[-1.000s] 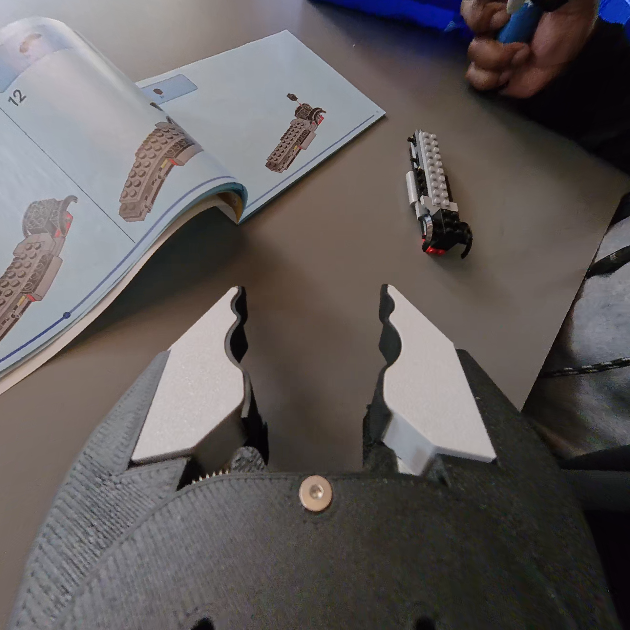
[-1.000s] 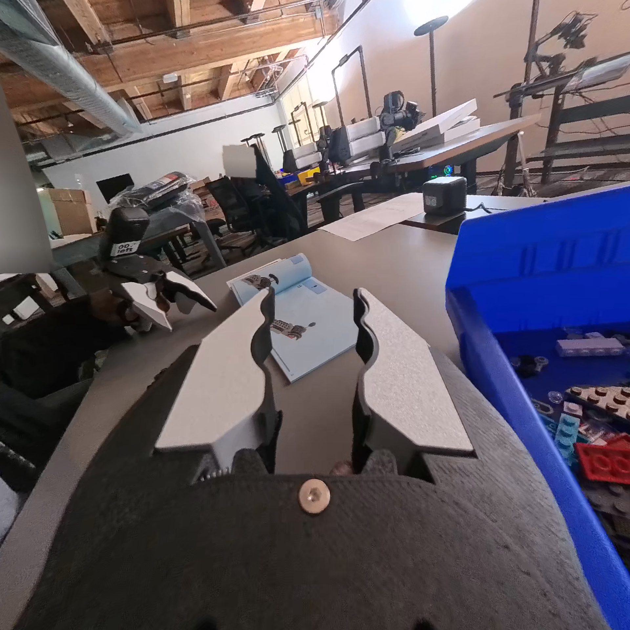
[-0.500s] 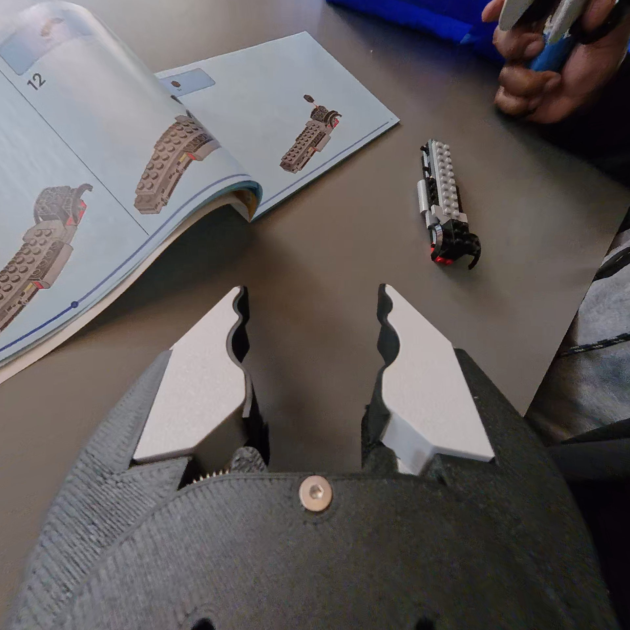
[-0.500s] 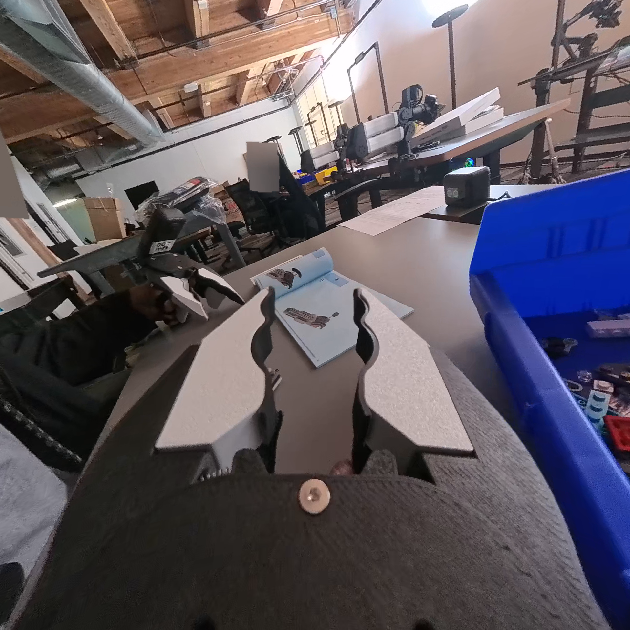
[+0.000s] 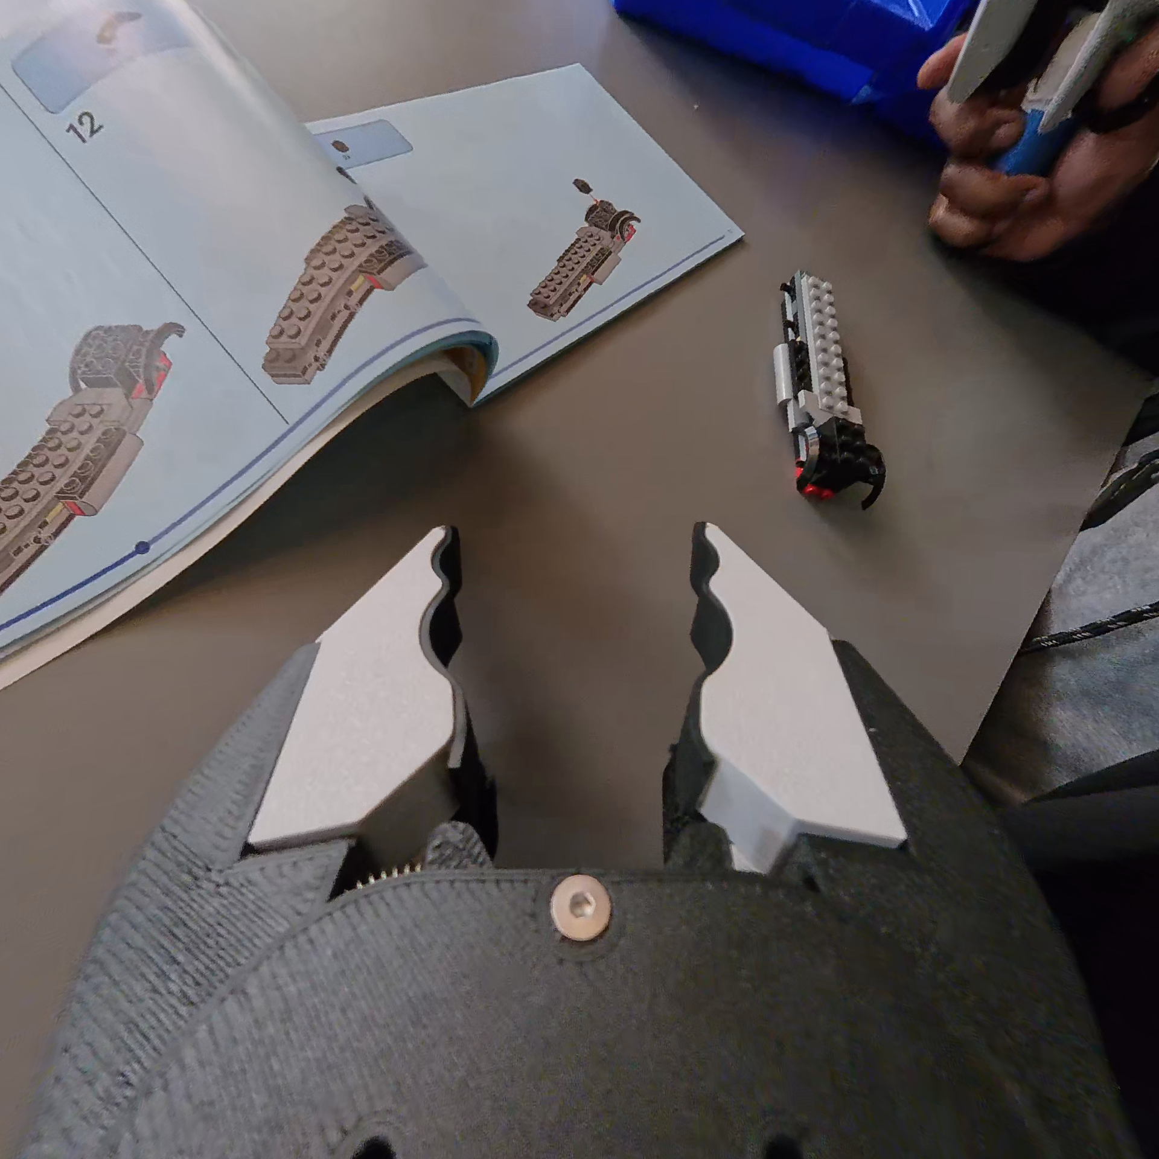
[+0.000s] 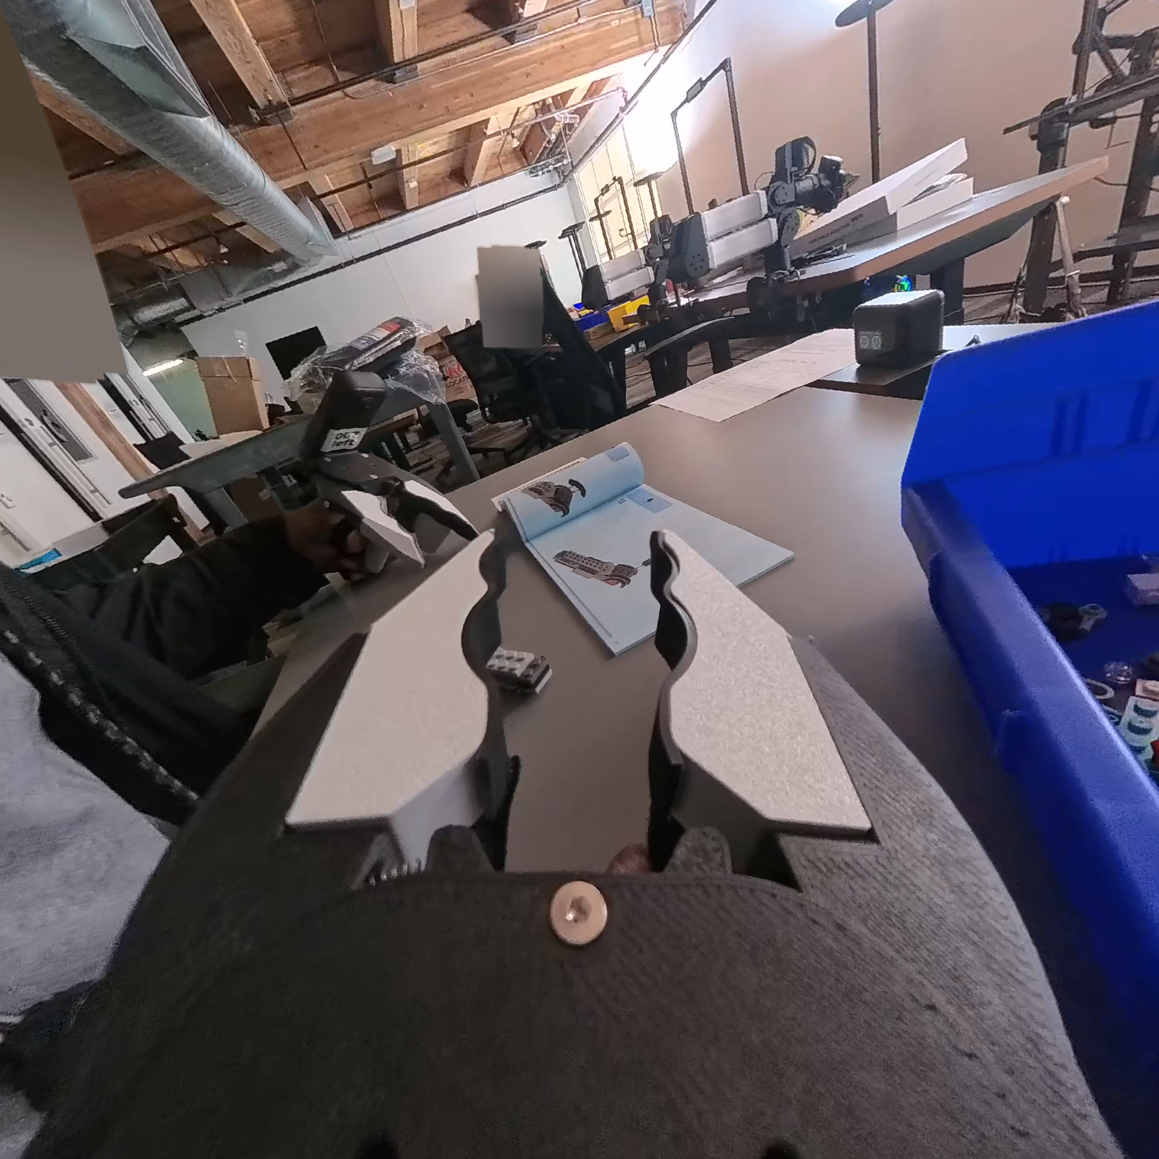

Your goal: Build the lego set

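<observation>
A grey and black lego assembly (image 5: 821, 382) with red bits and a black hook lies on the dark table (image 5: 596, 451), right of the open instruction booklet (image 5: 251, 251). My left gripper (image 5: 574, 533) is open and empty, hovering over bare table below and left of the assembly. In the right wrist view the assembly (image 6: 519, 668) shows between the fingers, farther off on the table. My right gripper (image 6: 572, 540) is open and empty above the table. The booklet (image 6: 633, 552) lies beyond it. The left gripper (image 6: 401, 520) shows at the left, held by a hand.
A blue bin (image 6: 1035, 564) with several loose lego pieces stands at the right; its corner shows in the left wrist view (image 5: 784, 37). A hand holding the right gripper (image 5: 1035, 157) is at top right. The table's edge (image 5: 1028, 640) runs close on the right. Some 30 cm of space lies between my two pairs of fingers.
The right gripper swung left and tilted down, bringing the lego assembly into view between its fingers. The left gripper shifted slightly; booklet and assembly slid right and down in its view.
</observation>
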